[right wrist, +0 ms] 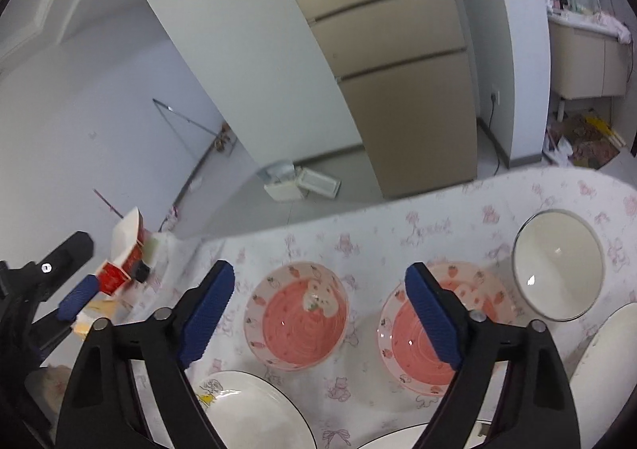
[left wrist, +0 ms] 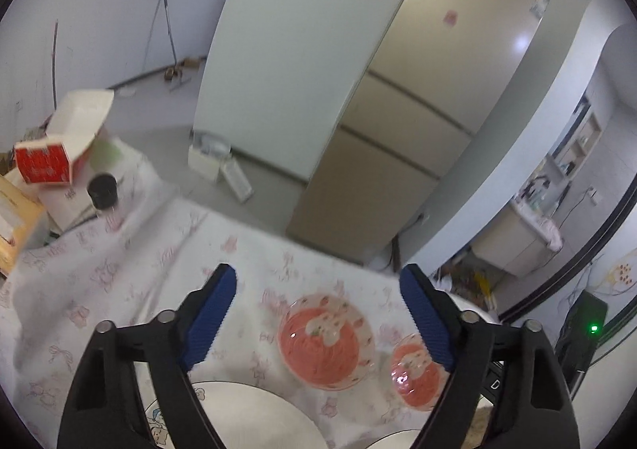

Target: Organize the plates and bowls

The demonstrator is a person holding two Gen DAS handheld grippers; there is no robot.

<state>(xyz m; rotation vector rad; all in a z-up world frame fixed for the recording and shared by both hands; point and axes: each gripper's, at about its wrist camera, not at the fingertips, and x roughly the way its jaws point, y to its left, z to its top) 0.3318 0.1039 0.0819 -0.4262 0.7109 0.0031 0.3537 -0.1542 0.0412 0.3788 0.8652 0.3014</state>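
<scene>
Where fingers cross: pink bowl (right wrist: 402,333) half-hidden.

pink bowls (right wrist: 297,315) strawberry-and-bear print | white bowl (right wrist: 557,264) plain | desk cloth (right wrist: 438,218) white, pink bows | tongs' pads (right wrist: 207,307) blue, ribbed

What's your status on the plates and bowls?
Left gripper and right gripper open, empty, above the table. Two pink bowls, white bowl, white plates unstacked. Nothing blocking.
</scene>
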